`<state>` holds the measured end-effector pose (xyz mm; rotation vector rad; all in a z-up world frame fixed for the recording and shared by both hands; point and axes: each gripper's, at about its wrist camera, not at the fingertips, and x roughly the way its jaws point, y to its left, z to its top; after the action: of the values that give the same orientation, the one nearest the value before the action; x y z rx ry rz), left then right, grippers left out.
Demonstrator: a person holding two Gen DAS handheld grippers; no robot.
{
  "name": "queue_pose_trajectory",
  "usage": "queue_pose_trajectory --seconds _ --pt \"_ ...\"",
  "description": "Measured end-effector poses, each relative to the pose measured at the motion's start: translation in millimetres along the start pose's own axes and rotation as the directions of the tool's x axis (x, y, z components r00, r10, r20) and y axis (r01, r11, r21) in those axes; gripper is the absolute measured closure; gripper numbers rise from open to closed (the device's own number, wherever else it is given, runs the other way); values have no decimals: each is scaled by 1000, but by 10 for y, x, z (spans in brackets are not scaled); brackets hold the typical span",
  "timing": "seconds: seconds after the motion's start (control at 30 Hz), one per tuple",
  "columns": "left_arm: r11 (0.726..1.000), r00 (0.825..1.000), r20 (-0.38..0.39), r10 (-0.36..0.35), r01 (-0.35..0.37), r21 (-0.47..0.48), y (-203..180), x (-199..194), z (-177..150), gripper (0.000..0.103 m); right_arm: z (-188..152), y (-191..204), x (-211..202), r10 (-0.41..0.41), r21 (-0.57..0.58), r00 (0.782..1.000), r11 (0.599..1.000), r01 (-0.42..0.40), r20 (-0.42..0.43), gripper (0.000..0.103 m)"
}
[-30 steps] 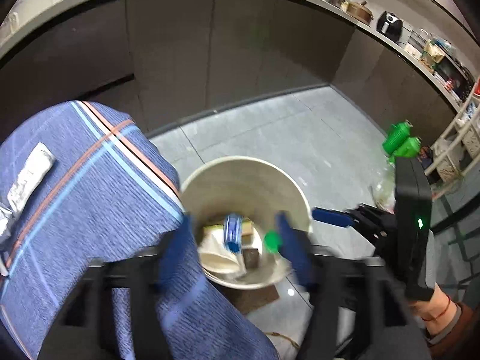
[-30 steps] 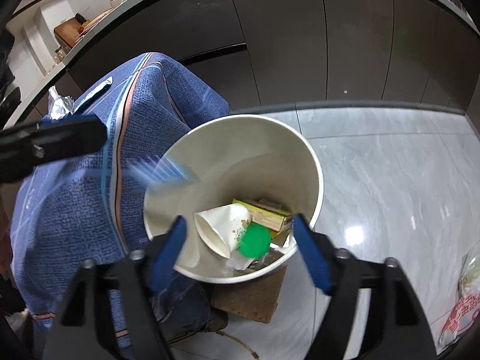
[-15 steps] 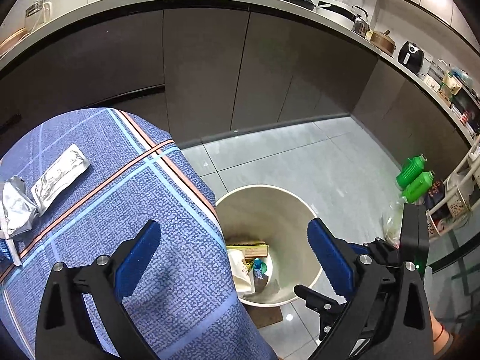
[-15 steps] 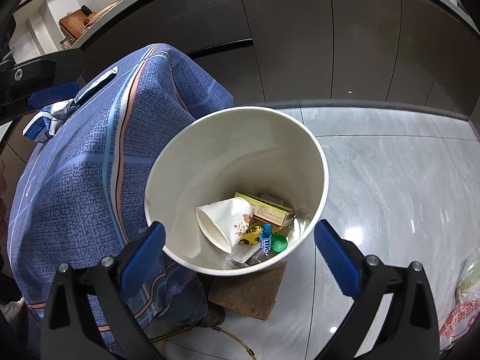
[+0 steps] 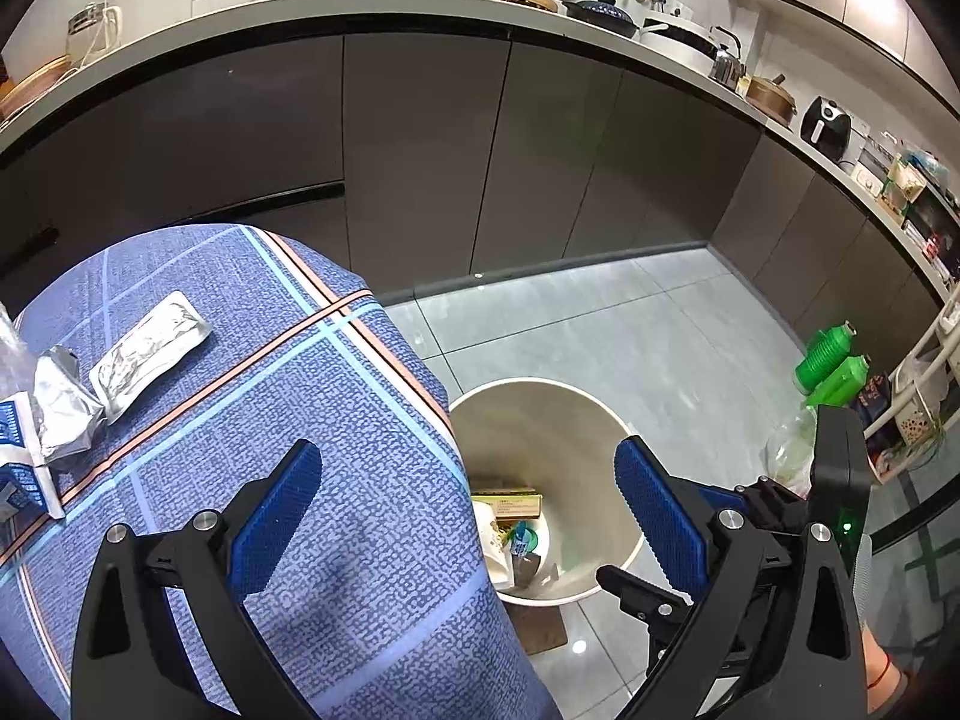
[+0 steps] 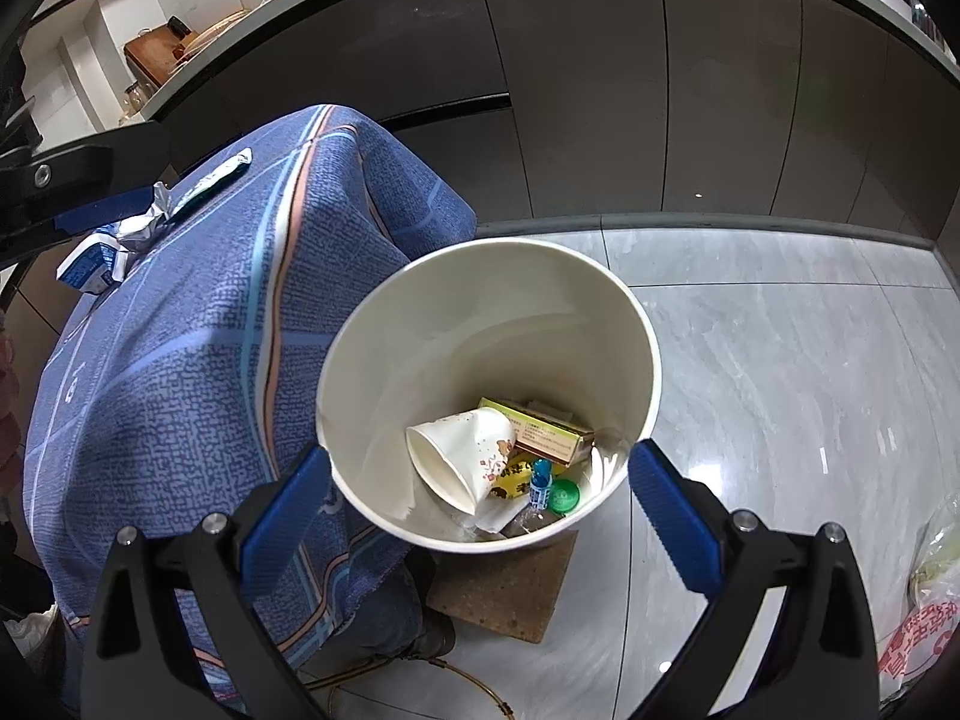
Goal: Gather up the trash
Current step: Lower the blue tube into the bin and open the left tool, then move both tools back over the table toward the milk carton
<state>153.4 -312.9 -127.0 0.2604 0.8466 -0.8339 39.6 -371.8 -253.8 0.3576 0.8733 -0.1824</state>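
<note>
Both angled downward with jaws spread and empty: right hand-held gripper [image 6: 480,492] over the bin [image 6: 651,360]; left hand-held gripper [image 5: 468,510] view alone shows foil wrappers [image 5: 150,348] on the worktop [image 5: 372,480].

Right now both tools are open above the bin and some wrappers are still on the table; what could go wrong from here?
1. The silver wrappers and the blue-and-white carton are thin and flat on the blue tablecloth; a tool may pinch the cloth and drag it.
2. The bin stands close against the hanging cloth, so a pulled cloth might nudge it.
3. The bin sits partly on a brown mat, so a knock may tip it.
</note>
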Motion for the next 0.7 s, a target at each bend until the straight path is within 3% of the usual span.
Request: queue_pose_trajectory --seconds 0.37,0.7 --pt "1000 1000 30 9 -9 -30 125 -229 -14 9 77 187 -180 -6 -35 999 999 7 34 3" --pt "994 997 44 62 -58 -93 364 -473 -143 9 122 451 -322 3 -100 999 995 2 53 3"
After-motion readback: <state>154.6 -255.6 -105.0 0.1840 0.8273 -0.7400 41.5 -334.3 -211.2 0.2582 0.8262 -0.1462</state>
